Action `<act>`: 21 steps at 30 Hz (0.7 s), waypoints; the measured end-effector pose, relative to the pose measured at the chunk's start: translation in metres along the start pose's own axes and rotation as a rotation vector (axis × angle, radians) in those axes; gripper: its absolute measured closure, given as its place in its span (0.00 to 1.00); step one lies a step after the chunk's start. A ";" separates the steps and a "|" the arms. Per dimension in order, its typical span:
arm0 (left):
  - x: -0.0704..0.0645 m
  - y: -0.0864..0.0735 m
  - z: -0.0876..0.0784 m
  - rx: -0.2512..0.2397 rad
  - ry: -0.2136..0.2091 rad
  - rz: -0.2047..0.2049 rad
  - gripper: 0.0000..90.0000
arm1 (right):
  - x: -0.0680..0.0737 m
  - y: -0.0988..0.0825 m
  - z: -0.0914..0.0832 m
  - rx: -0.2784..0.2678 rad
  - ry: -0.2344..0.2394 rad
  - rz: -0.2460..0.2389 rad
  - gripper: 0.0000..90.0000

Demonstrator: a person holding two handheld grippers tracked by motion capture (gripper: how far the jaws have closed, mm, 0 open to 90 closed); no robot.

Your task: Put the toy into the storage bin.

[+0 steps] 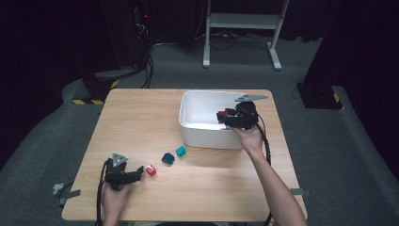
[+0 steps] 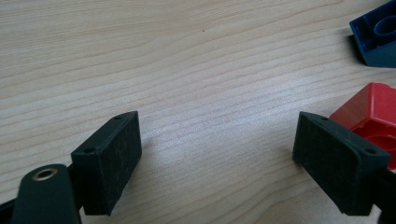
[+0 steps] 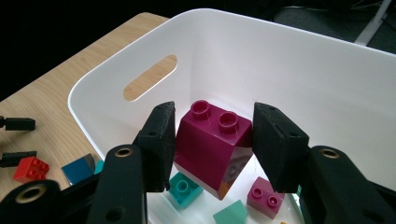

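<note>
The table (image 1: 141,122) is showing pale wood grain with a smooth, faintly satin finish. The white bin (image 3: 289,65) is looking like smooth, slightly glossy plastic. The magenta brick (image 3: 212,144) and red brick (image 2: 373,109) are gleaming as hard plastic. The right gripper (image 3: 212,144) pads (image 3: 161,140) are appearing matt black and finely rough.

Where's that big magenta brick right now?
The magenta brick sits clamped in the right gripper, held over the white bin at the table's far right, above the small teal and magenta bricks already lying inside.
</note>
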State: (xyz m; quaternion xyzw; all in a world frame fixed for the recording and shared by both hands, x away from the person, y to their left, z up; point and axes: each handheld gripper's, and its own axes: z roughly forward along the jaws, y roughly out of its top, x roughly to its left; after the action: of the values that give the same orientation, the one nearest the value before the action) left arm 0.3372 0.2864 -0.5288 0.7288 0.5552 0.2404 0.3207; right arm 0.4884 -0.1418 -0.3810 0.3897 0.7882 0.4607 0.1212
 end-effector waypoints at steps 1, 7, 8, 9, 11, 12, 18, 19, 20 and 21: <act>0.000 0.000 0.000 0.000 0.000 0.000 0.17 | 0.000 0.000 0.000 0.004 -0.002 0.001 0.56; 0.000 0.000 0.000 0.000 0.000 0.000 0.17 | -0.005 -0.001 0.001 0.016 -0.013 0.016 0.56; 0.000 0.000 0.000 0.000 0.000 0.000 0.17 | -0.006 -0.002 0.001 0.017 -0.014 0.017 0.56; 0.000 0.000 0.000 0.000 0.000 0.000 0.17 | -0.006 -0.002 0.002 0.027 -0.019 0.019 0.56; 0.000 0.000 0.000 0.000 0.000 0.000 0.17 | -0.007 -0.002 0.003 0.032 -0.018 0.019 0.55; 0.000 0.000 0.000 0.000 0.000 0.000 0.17 | -0.007 -0.003 0.004 0.040 -0.017 0.021 0.55; 0.000 0.000 0.000 0.000 0.000 0.000 0.17 | -0.007 -0.003 0.002 0.029 -0.015 0.027 0.53; 0.000 0.000 0.000 0.000 0.000 0.000 0.17 | -0.007 -0.003 0.002 0.026 -0.015 0.025 0.52; 0.000 0.000 0.000 0.000 0.000 0.000 0.17 | -0.007 -0.003 0.001 0.025 -0.016 0.022 0.52; 0.000 0.000 0.000 0.000 0.000 0.000 0.17 | -0.006 -0.003 0.000 0.022 -0.017 0.019 0.52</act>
State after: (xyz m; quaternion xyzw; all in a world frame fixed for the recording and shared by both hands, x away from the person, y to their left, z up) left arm 0.3372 0.2864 -0.5288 0.7289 0.5552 0.2404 0.3205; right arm 0.4912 -0.1470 -0.3842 0.4024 0.7884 0.4498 0.1192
